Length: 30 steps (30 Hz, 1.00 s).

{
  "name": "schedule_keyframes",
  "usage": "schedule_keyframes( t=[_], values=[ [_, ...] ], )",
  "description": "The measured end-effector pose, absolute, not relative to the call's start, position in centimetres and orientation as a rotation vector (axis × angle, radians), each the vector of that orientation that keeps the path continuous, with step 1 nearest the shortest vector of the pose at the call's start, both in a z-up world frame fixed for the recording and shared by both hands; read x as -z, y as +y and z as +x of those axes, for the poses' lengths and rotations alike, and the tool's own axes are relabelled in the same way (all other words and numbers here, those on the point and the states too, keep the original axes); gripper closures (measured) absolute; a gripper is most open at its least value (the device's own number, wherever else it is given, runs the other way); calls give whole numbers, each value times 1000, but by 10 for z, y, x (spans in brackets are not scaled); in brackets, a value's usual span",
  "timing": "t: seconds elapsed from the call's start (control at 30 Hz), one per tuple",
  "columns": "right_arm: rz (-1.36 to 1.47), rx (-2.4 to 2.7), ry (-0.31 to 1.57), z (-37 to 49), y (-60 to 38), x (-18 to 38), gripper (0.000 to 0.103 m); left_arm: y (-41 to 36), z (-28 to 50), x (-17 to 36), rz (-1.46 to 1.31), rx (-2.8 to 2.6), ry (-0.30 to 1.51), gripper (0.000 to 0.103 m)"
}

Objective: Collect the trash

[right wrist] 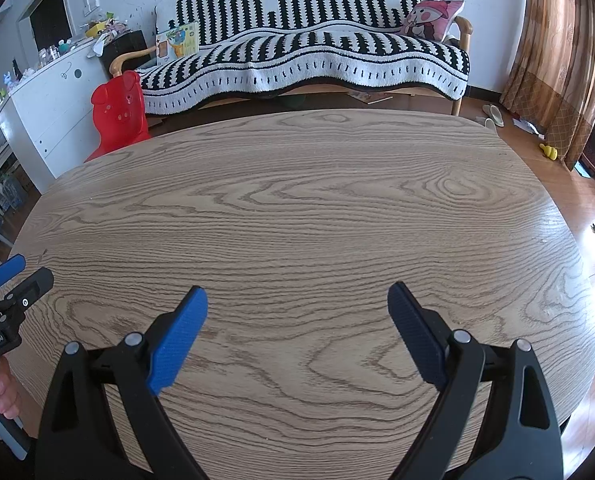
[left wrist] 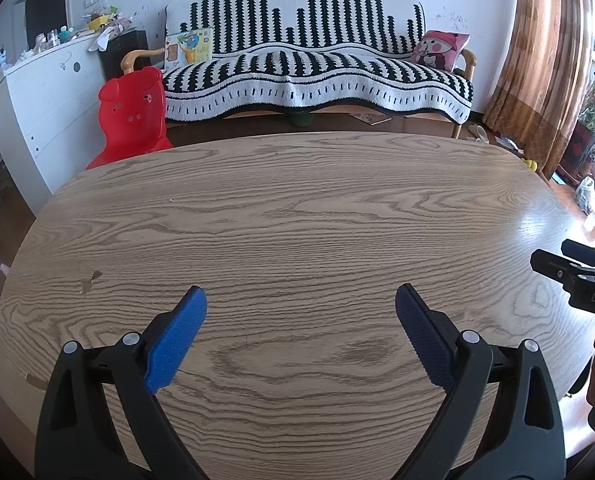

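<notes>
hand-held grippers (left wrist: 300, 300) (right wrist: 297, 300) agape over table (left wrist: 297, 208)

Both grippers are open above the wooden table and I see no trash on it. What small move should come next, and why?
Probably turn toward the floor on the right: the oval wooden table looks bare, and the open right gripper and left gripper hold nothing.

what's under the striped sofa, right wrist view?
Under the sofa a dark green rounded thing shows near the middle, and flat paper or card lies on the floor to its right. The hanging striped cover hides anything further back.
</notes>
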State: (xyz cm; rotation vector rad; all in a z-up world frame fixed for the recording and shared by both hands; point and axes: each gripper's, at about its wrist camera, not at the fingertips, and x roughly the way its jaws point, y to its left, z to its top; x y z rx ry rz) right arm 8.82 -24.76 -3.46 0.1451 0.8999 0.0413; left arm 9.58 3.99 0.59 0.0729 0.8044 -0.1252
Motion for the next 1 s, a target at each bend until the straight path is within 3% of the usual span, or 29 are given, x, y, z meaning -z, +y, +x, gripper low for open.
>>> schedule_keyframes(
  t=[1.0],
  values=[
    [135,-42,899,88,-251,32,15,46,100,-5,59,92,824,11]
  ],
)
